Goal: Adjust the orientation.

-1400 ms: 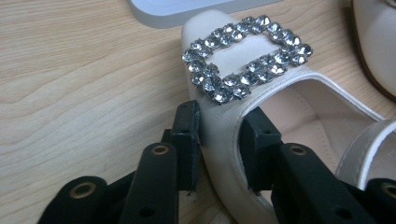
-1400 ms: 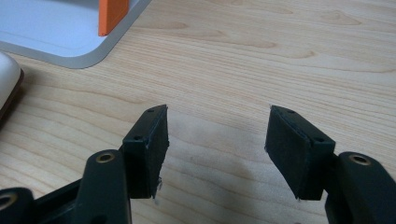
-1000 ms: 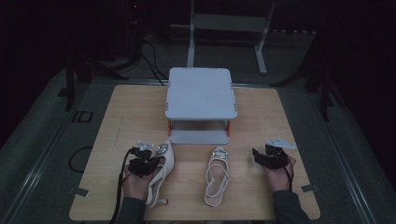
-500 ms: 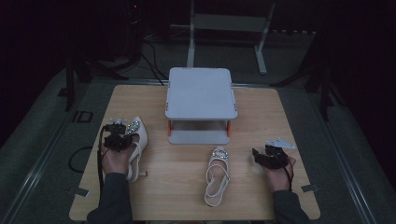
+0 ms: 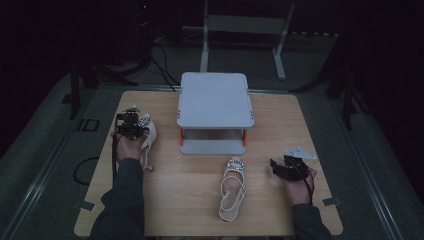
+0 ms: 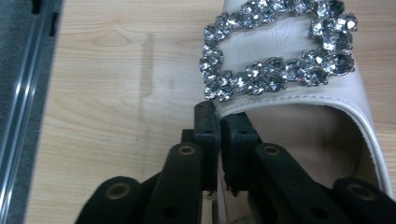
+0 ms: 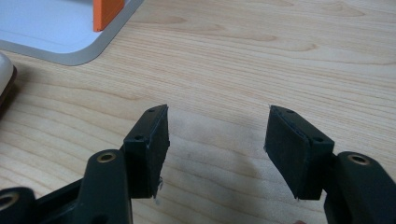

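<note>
Cream leather of the left sandal (image 6: 299,116) is pinched at its vamp edge by the left gripper (image 6: 219,116), whose jaws have just eased slightly. The sandal's long axis runs twelve to six near the table's (image 5: 200,215) left edge, at nine o'clock from the shelf stand (image 5: 215,100). The right gripper (image 7: 215,149) is held spread and empty, with the second sandal (image 5: 233,187) at its nine o'clock.

The high view is dimly lit and underexposed; the surroundings of the table (image 5: 200,200) are lost in near-black, and fine detail is softened by grain. The two gripper views are far brighter and evenly lit from above. Soft shadows are cast on the wood under the right tongs (image 7: 215,144) (their nearest parts are blurred). Small glints are thrown by the shoe's crystal buckle (image 6: 275,51).
</note>
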Available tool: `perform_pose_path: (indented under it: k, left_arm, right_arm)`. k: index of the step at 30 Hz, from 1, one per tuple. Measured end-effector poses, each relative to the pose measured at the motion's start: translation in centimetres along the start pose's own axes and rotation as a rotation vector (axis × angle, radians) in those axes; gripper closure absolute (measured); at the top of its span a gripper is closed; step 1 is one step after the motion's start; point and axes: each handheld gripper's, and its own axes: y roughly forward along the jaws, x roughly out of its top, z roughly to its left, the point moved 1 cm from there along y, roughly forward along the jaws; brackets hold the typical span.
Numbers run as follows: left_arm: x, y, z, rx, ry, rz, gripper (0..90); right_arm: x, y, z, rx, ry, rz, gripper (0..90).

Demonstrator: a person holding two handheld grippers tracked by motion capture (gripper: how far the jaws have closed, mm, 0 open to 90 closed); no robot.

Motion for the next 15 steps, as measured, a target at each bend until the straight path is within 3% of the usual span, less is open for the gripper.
perform_pose_path:
  k: [3,7,15]
  left_arm:
    - [0.2,0.2,-0.4,-0.042,0.001,0.006,77.6]
    - [0.4,-0.1,-1.0,-0.050,0.008,-0.015,65.0]
    - [0.3,-3.1,-0.5,-0.109,0.006,-0.101,54.9]
  right_arm:
    - [0.0,0.0,0.0,0.001,-0.001,0.000,39.7]
    - [0.0,0.0,0.1,0.001,-0.003,0.001,39.7]
    - [0.0,0.0,0.1,0.002,-0.002,0.002,39.7]
